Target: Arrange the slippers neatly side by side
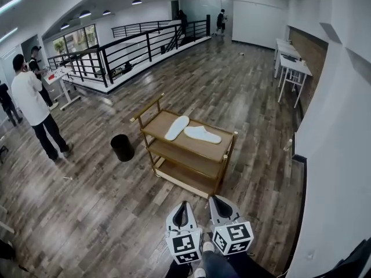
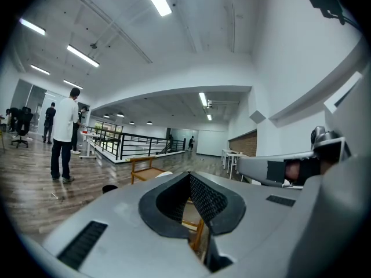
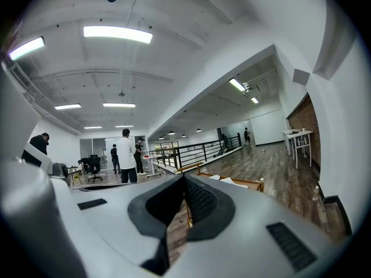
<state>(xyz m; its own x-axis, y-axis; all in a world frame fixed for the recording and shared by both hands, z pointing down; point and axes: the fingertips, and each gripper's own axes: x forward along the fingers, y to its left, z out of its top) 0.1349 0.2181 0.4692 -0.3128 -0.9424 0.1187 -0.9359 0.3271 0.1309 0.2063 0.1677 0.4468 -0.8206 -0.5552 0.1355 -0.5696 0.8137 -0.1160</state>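
While a person in a white shirt [image 1: 32,106] stands off to the left on the dark plank floor [image 1: 104,207], a white slipper [image 1: 177,127] and its mate [image 1: 202,134] lie close together but at an angle to each other on the top shelf of a wooden cart [image 1: 215,148]. A black bin [image 1: 122,147] sits near the cart, and a black railing [image 1: 133,48] runs behind. Low in the foreground, well short of the cart, the left gripper [image 1: 182,207] and right gripper [image 1: 217,202] hover side by side, each with its jaws pressed together on nothing.
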